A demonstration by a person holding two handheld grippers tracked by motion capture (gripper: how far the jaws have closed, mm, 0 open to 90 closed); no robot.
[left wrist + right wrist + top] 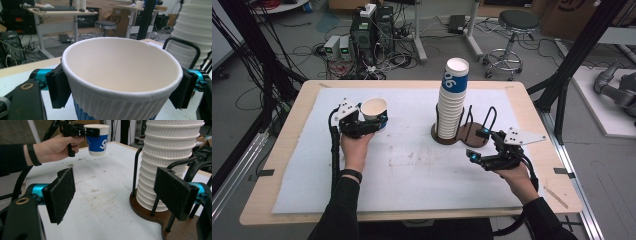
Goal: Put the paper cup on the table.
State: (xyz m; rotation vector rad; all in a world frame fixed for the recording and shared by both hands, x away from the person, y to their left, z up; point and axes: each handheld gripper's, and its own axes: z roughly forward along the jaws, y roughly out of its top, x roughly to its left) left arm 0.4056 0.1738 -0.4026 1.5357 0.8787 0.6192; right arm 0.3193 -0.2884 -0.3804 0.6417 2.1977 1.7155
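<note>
Item 1: paper cup (374, 109), white with a ribbed wall and a blue band at the base. Upright, mouth up and empty inside. Held above the white table mat (412, 170), left of centre, well apart from the stack. In the left gripper view the cup (120, 82) sits between the two black pads (58, 87), which press on its wall just under the rim on either side.

Item 2: left gripper (362, 122). Jaws clamped on the paper cup. Gripped by the person's left hand (357, 147), dark sleeve, black band on the wrist. In the right gripper view this gripper (85, 131) carries the cup (97, 141) clear of the mat surface.

Item 3: stack of paper cups (452, 102), same ribbed type, nested tall, top cup showing blue print. Stands upright in a cup holder (464, 135) with a round brown base and black wire loops, right of centre on the mat.

Item 4: right gripper (479, 145). Jaws apart, nothing between them. Held low over the mat, just near and right of the holder, by the person's right hand (514, 175). In the right gripper view its pads (61, 195) frame the holder base and the lower stack (170, 165).

Item 5: wooden table (287, 140), bearing the mat.
</note>
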